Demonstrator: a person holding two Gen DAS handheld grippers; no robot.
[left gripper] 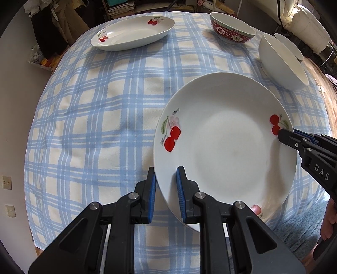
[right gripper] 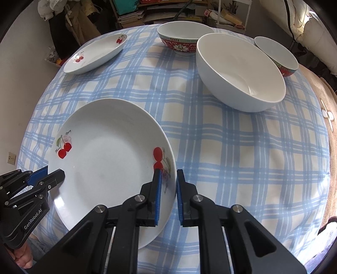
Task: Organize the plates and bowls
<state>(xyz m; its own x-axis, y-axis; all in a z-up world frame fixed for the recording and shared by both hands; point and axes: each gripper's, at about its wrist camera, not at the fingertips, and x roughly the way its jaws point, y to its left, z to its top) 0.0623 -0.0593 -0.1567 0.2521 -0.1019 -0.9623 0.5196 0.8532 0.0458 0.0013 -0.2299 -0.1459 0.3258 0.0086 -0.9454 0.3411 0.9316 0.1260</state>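
While both claws, left point(left gripper: 166, 185) and right point(right gripper: 168, 187), clench opposite plate point(left gripper: 227, 147) rims, open cloth point(left gripper: 94, 126) lies at frame left.

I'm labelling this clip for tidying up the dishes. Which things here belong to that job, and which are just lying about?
Part of the job:
- round cherry plate, held at its rim by left gripper and right gripper
- oval cherry plate
- large white bowl
- two red patterned bowls

Just lying about:
- checked tablecloth
- stacked books and papers
- white padded bundle
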